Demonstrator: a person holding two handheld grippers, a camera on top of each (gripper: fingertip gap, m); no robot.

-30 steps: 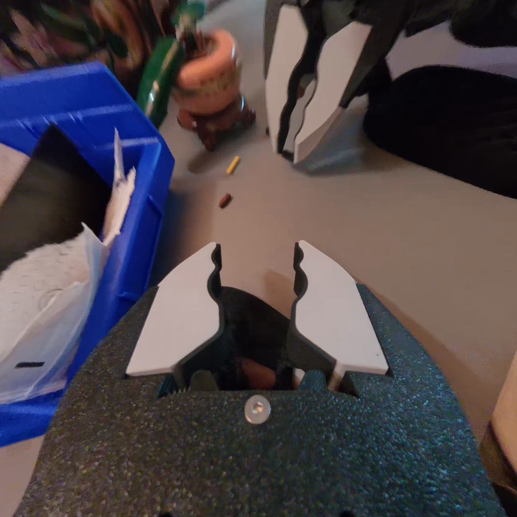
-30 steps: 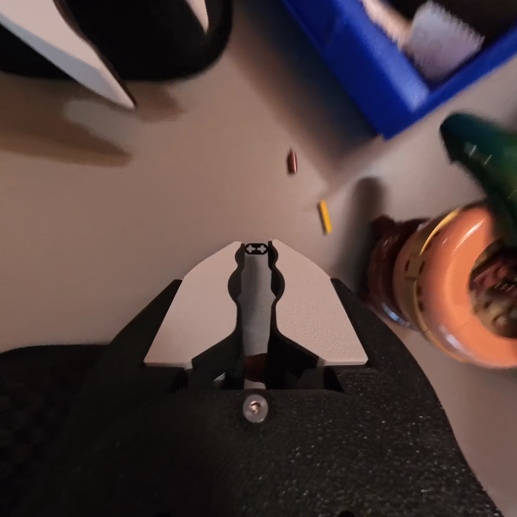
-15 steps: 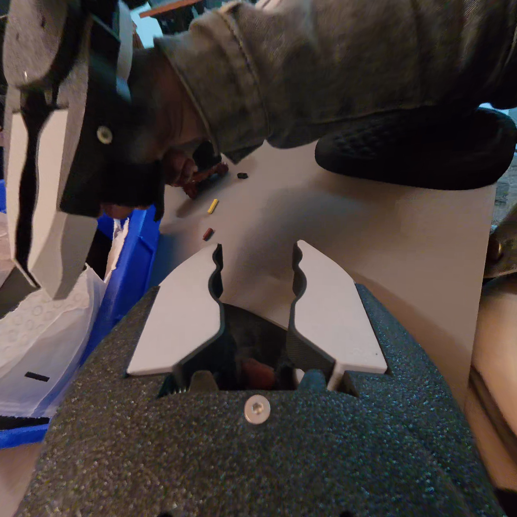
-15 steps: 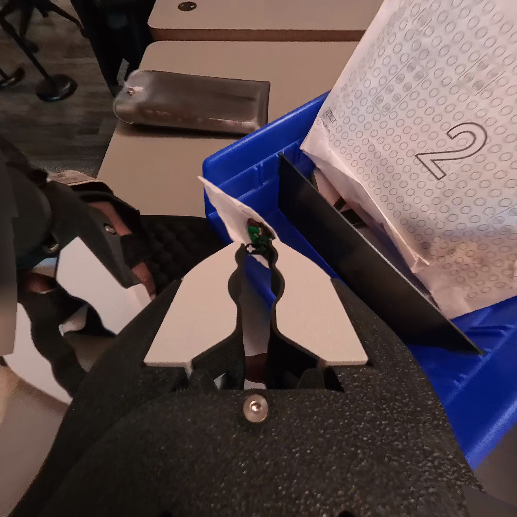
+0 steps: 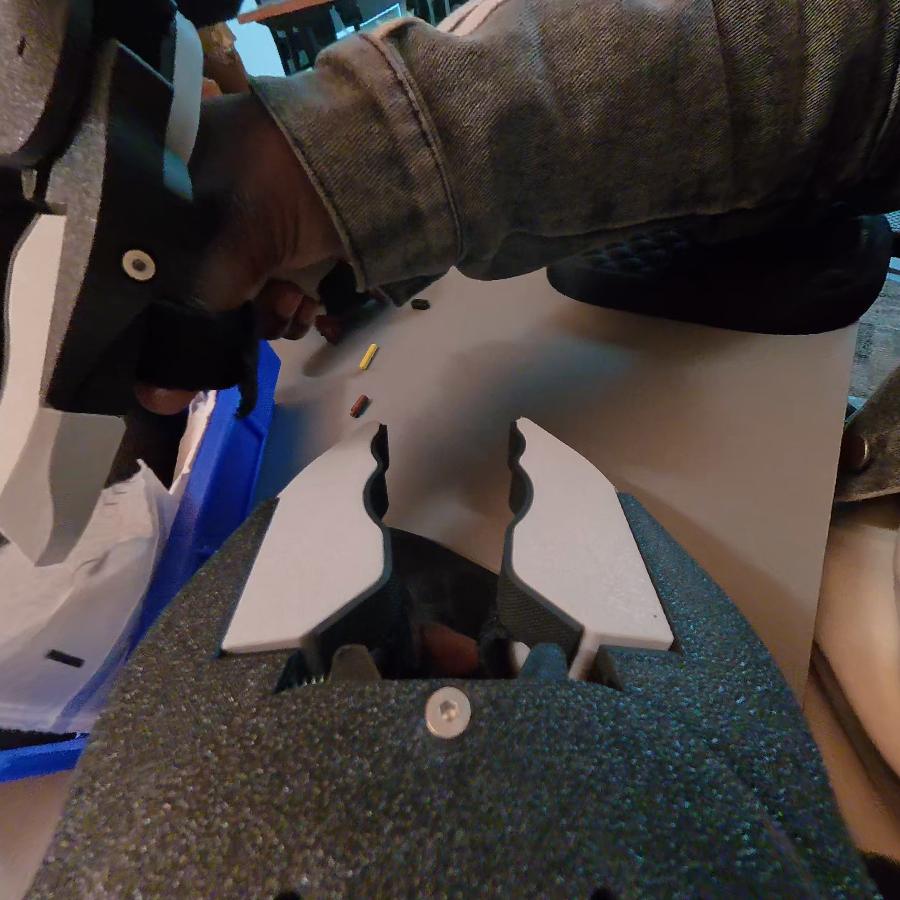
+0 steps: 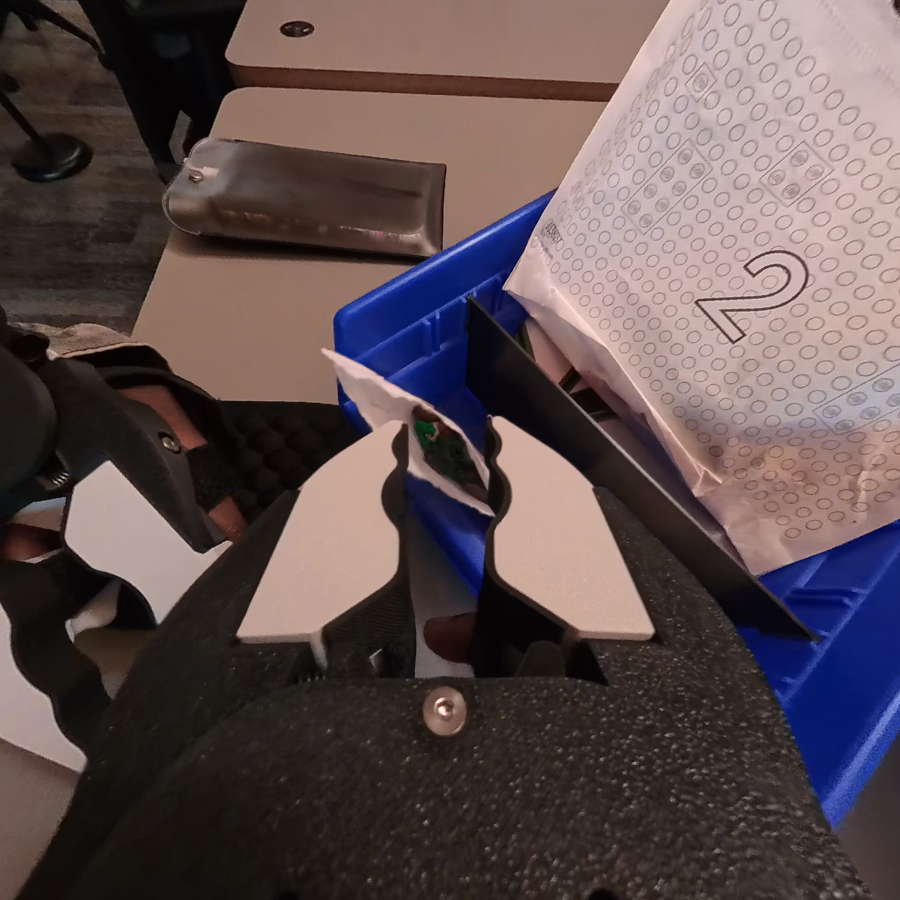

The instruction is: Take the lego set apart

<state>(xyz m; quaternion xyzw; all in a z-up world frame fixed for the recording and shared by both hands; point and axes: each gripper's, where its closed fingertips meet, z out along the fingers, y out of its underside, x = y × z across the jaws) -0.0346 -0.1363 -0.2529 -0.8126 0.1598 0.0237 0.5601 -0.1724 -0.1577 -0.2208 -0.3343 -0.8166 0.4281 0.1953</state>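
My right gripper [image 6: 444,424] hovers over the blue bin [image 6: 414,316], jaws apart and nothing between the pads. Right below its tips lies a torn-open small white bag [image 6: 375,389] with green and dark lego pieces [image 6: 431,433] inside. It also shows in the left wrist view [image 5: 46,545], upper left, above the bin [image 5: 219,462]. My left gripper [image 5: 449,424] is open and empty above the grey table [image 5: 633,438]. On the table lie a yellow rod [image 5: 368,356], a brown rod [image 5: 359,405] and a small black piece [image 5: 420,304]. A dark brown lego part [image 5: 331,326] peeks out under the person's hand.
A large white bag printed with circles [image 6: 730,292] leans in the bin behind a black divider [image 6: 584,462]. A grey pouch [image 6: 311,199] lies on the far table. A grey sleeve [image 5: 584,121] reaches across above the table. A black pad [image 5: 730,282] lies at the back right. The brown rod [image 5: 359,405] sits 11 cm or so from the ends of my left fingers.
My right gripper carried a small black piece from the table to over the bin, then its jaws opened and the piece is gone from them. My left gripper stayed open, drawn back a little.
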